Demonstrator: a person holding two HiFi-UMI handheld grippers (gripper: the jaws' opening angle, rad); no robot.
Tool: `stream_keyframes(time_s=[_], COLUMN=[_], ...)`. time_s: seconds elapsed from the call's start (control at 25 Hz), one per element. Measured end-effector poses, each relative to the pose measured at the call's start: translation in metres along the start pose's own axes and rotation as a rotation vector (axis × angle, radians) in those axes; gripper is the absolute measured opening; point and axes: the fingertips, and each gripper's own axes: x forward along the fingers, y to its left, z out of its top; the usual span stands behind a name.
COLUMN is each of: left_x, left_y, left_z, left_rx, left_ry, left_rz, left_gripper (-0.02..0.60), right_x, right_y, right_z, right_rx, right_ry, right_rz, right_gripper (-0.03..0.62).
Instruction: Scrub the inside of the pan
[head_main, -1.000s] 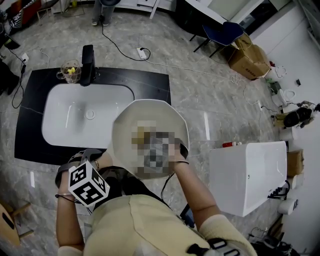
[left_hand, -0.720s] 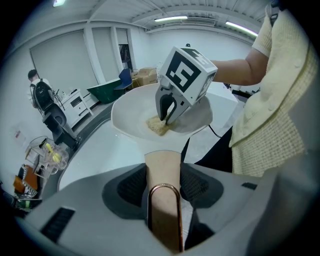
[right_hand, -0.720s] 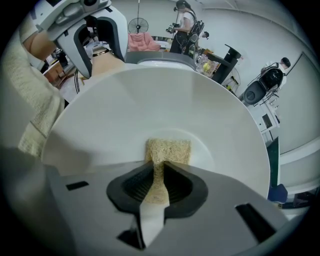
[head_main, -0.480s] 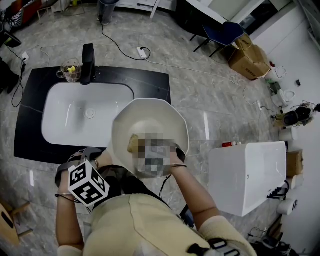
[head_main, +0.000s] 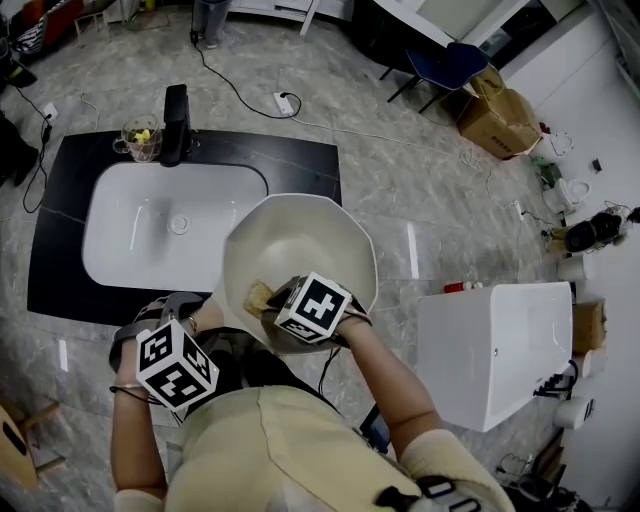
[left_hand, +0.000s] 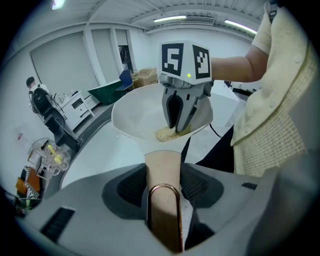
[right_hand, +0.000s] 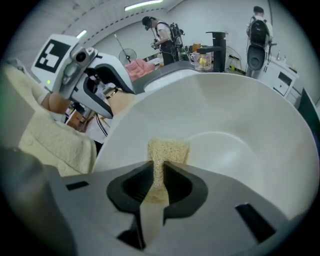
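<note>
Left gripper: fingers clamped on the pan's handle, a tan handle with a copper loop at its end. It carries the pan off the surface, tilted, with the open side facing the right gripper. Right gripper: fingers closed tight on a yellowish sponge, which sticks out past the fingertips and presses flat on the pan's inner wall, low on the side nearest the handle. In the left gripper view the right gripper reaches down into the pan from above, sponge at the bottom edge of the bowl. The pan interior is plain cream-white with a faint ring round the base. Left of the pan in the head view is a white sink set in a black surface; the pan's rim overlaps that surface's near right corner. A black faucet stands at the sink's far side from the pan, with a glass cup just beside it holding something yellow.
</note>
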Motion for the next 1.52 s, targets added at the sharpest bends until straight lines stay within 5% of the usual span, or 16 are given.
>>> stream_keyframes(time_s=[0.2, 0.52, 1.12, 1.52], left_x=[-0.003, -0.001, -0.002, -0.010], left_y=[-0.002, -0.002, -0.001, -0.001], left_z=[0.001, 0.001, 0.000, 0.001], left_rx=[-0.001, 0.003, 0.010, 0.053], left_ry=[-0.002, -0.006, -0.017, -0.056], left_rz=[0.004, 0.006, 0.025, 0.050], left_gripper=[0.213, 0.213, 0.213, 0.212], right_x=[-0.005, -0.008, -0.024, -0.037], right_y=[0.010, 0.014, 0.025, 0.028], right_z=[0.009, 0.017, 0.030, 0.033], right_rx=[0.086, 0.134, 0.281, 0.308], right_ry=[-0.080, -0.152, -0.327, -0.423], right_rz=[0.102, 0.130, 0.308, 0.338], right_gripper=[0.068, 0.067, 0.067, 0.067])
